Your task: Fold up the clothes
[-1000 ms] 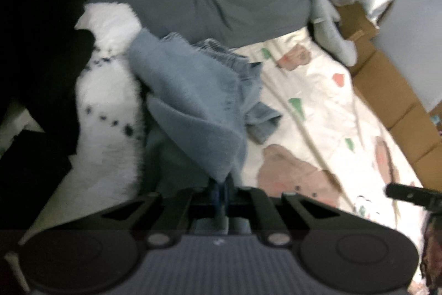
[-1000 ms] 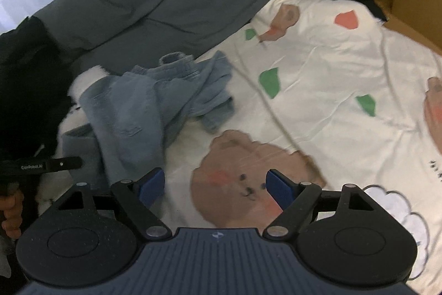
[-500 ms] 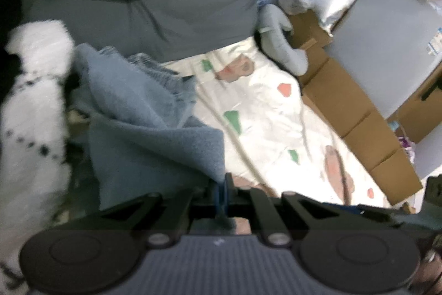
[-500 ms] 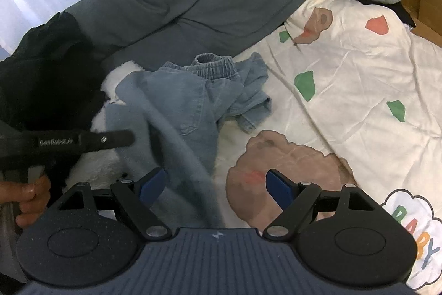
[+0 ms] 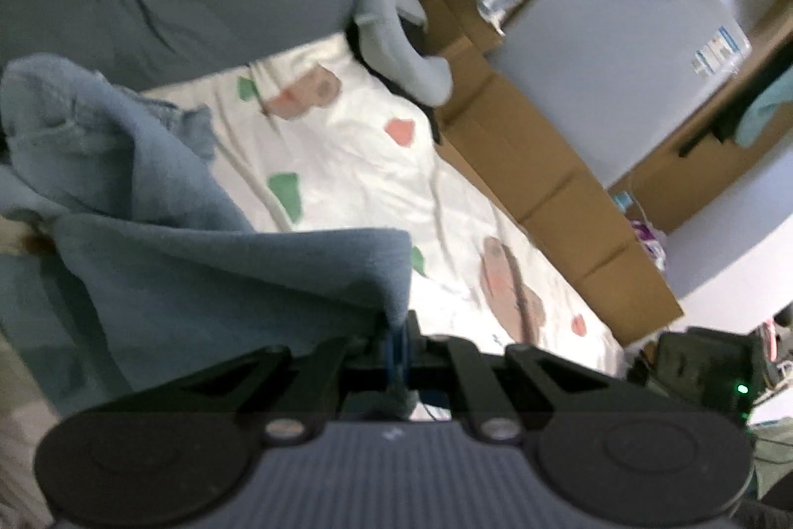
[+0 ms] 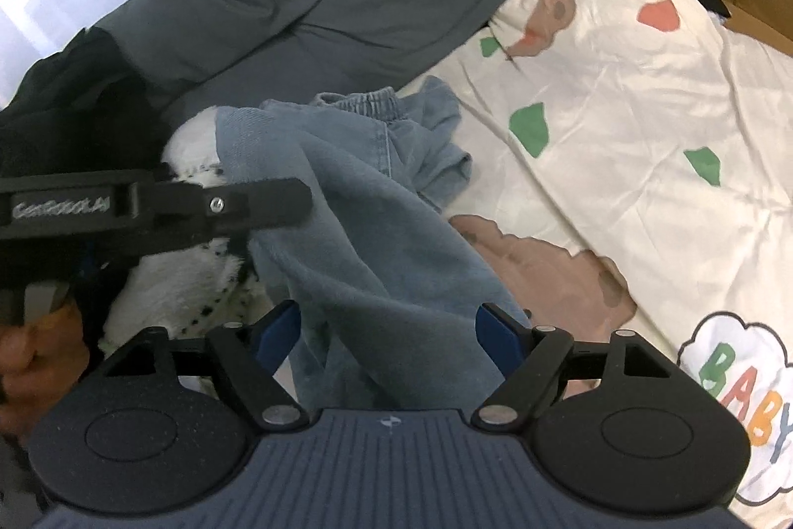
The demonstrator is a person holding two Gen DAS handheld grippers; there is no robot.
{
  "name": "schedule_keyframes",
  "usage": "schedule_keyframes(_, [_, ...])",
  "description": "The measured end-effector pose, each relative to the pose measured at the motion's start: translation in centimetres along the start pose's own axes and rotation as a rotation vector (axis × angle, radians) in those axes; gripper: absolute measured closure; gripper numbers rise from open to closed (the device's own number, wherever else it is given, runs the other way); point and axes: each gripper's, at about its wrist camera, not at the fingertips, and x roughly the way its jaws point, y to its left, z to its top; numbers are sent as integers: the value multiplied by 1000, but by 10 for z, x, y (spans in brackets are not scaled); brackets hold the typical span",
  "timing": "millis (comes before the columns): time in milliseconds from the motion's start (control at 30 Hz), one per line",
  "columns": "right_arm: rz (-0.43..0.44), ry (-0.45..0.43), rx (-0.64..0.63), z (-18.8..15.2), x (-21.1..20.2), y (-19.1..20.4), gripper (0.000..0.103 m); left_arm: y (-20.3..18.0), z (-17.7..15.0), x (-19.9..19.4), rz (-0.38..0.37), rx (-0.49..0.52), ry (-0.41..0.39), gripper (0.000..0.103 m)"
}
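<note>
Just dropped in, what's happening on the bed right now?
A person is working with two handheld grippers on a pair of blue denim pants on the cartoon-print bedsheet. The left gripper is shut on a corner of the pants and holds it lifted. The right gripper is open, with the hanging fabric between its fingers, not yet clamped. A white spotted fluffy garment lies beside the pants. No fold is made yet.

the left wrist view was motion-blurred. blue jeans (image 6: pixel 396 261) hid the bear print on the quilt (image 6: pixel 619 92), whose "baby" lettering ran off the right edge.
</note>
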Motion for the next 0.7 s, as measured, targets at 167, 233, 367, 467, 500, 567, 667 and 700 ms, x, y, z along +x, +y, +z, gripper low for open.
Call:
schedule_keyframes(167, [-5, -7, 52, -8, 10, -12, 87, 4, -4, 8, 12, -14, 48, 94])
schedule_keyframes(233, [-24, -8, 59, -10, 11, -15, 96, 9, -3, 2, 27, -15, 39, 86])
schedule_keyframes(367, [-52, 19, 53, -16, 16, -18, 97, 21, -2, -12, 57, -20, 11, 63])
schedule_keyframes(467, [-44, 44, 49, -22, 18, -18, 97, 34, 0, -24, 107, -42, -18, 50])
schedule_keyframes(500, [-36, 54, 44, -24, 19, -17, 97, 40, 0, -27, 131, -55, -23, 48])
schedule_keyframes(567, [-23, 71, 30, -29, 19, -14, 97, 53, 2, -33, 186, -88, -29, 45])
schedule_keyframes(667, [-8, 93, 11, -36, 19, -10, 97, 72, 4, -39, 231, -129, -56, 39])
schedule_keyframes(700, [-4, 100, 6, -39, 19, -8, 97, 78, 4, -41, 245, -142, -65, 35])
